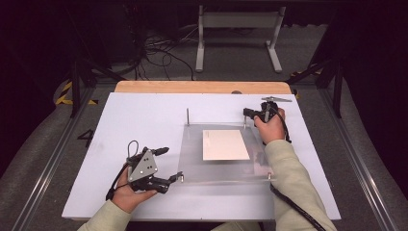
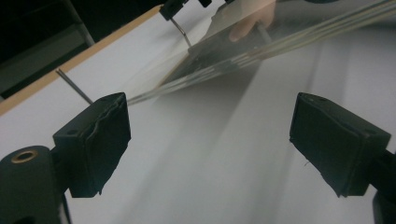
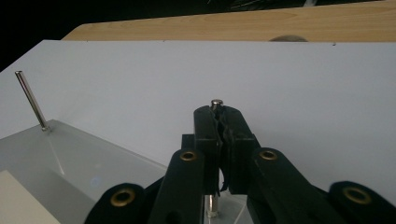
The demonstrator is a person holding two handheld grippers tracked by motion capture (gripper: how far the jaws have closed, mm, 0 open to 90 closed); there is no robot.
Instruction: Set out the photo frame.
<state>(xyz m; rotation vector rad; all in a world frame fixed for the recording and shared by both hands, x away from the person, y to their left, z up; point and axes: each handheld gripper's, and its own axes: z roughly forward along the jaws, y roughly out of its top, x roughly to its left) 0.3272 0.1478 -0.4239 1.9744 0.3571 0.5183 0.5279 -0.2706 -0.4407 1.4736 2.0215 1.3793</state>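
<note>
White tabletop [image 1: 144,115] lies bare beside left gripper [image 1: 171,166], jaws released; right gripper [image 1: 248,113] jaws grasp corner pin [image 3: 215,103].

I see the person's two forearms in pale cream long sleeves [image 1: 293,178], loose and creased, cuffs ending at the wrists. The left gripper [image 1: 166,166] is black, topped by a grey three-cornered plate [image 1: 143,166] with several small dark holes; a thin black cable [image 1: 115,183] loops away from its body. In the left gripper view I note two blocky black jaws with matte, slightly ragged pads [image 2: 105,140] and a brass-ringed hole [image 2: 24,156] in the linkage. The right gripper [image 3: 219,121] is likewise black, its linkage arms carrying brass-ringed pivot holes [image 3: 188,156]. A thicker black cable [image 1: 293,204] trails from it along the right sleeve.
</note>
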